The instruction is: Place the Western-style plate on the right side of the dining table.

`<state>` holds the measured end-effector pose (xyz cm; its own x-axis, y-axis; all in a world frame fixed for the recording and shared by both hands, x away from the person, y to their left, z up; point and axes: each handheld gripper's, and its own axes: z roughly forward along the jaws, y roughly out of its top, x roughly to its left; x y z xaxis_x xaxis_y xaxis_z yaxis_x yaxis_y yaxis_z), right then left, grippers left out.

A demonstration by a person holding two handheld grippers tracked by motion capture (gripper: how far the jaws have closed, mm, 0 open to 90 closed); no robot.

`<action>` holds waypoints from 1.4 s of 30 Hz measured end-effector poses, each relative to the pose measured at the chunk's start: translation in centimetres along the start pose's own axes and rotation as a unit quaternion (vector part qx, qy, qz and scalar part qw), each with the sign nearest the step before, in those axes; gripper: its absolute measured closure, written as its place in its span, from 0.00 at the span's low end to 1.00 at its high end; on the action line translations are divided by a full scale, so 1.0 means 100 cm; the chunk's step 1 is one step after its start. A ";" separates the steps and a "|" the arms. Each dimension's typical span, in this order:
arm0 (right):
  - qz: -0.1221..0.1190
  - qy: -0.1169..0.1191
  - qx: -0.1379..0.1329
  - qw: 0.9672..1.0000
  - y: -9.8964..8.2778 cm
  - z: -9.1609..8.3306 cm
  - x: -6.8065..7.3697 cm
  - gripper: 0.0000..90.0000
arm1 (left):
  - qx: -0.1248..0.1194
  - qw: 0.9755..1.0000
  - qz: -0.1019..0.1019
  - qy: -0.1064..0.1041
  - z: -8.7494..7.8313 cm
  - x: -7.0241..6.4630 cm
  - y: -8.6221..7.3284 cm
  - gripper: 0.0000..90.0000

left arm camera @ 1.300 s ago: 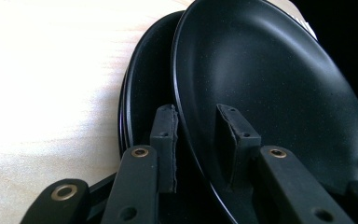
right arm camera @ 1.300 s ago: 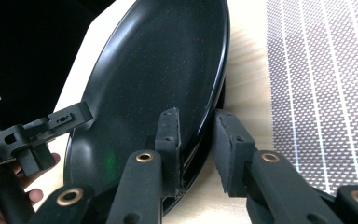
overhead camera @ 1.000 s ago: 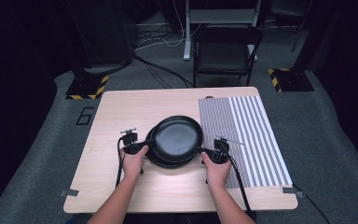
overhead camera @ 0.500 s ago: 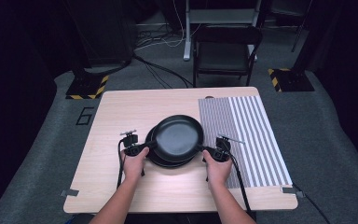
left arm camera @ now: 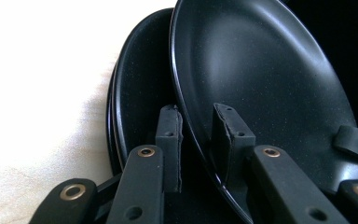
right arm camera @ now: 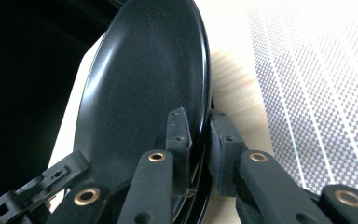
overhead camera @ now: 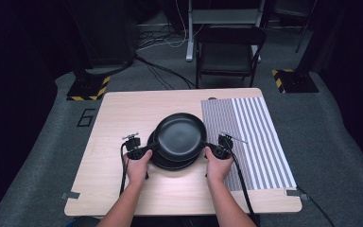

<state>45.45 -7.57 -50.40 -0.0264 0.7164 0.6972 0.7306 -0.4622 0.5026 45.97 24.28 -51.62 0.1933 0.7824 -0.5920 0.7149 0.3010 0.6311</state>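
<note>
Two black plates are stacked at the middle of the table. The top plate [overhead camera: 179, 136] [left arm camera: 261, 84] [right arm camera: 144, 84] sits tilted and offset above the lower plate [overhead camera: 170, 164] [left arm camera: 140, 93]. My left gripper [overhead camera: 147, 149] [left arm camera: 196, 126] grips the top plate's left rim, one pad inside the dish and one beneath it. At the opposite rim, my right gripper [overhead camera: 211, 147] [right arm camera: 198, 126] has just been closing, and its pads now clamp the plate's edge between them. A hand holds each gripper.
A grey striped mat [overhead camera: 250, 137] [right arm camera: 317, 93] covers the right part of the wooden table [overhead camera: 123, 113], right beside my right gripper. A black chair [overhead camera: 227, 52] stands beyond the far edge. Cables trail from both grippers toward the near edge.
The right gripper has edged in slightly at the top plate's right rim. The left gripper and the plates stand much as before.
</note>
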 end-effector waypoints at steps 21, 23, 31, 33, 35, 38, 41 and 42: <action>-0.010 0.006 0.005 1.000 0.008 0.007 -0.001 0.89 | -0.001 1.000 -0.025 -0.015 0.004 0.005 0.006 0.84; -0.009 0.005 0.004 1.000 0.008 0.007 -0.001 0.89 | 0.000 1.000 -0.024 -0.012 0.005 0.005 0.007 0.83; 0.000 0.009 0.013 1.000 0.010 0.006 -0.001 0.89 | 0.012 0.999 -0.031 -0.010 0.007 0.005 0.011 0.84; -0.001 0.007 0.016 1.000 0.011 0.006 -0.001 0.89 | 0.013 0.999 -0.029 -0.008 0.007 0.005 0.011 0.84; 0.001 0.008 0.019 1.000 0.012 0.006 0.000 0.89 | 0.013 1.000 -0.024 -0.006 0.007 0.004 0.011 0.84; -0.012 0.010 0.017 1.000 0.011 0.005 0.001 0.89 | 0.014 1.000 -0.025 -0.005 0.006 0.004 0.011 0.84; -0.012 0.017 0.017 1.000 0.011 0.002 0.004 0.89 | 0.010 1.000 -0.028 -0.010 0.003 0.004 0.013 0.84; -0.012 0.018 0.018 1.000 0.011 0.002 0.004 0.89 | 0.010 1.000 -0.028 -0.010 0.003 0.004 0.013 0.84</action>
<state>46.38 -7.69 -49.61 -0.0685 0.7072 0.7037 0.7531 -0.4260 0.5014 47.15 24.84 -51.16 0.1662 0.7535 -0.6361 0.7388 0.3321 0.5864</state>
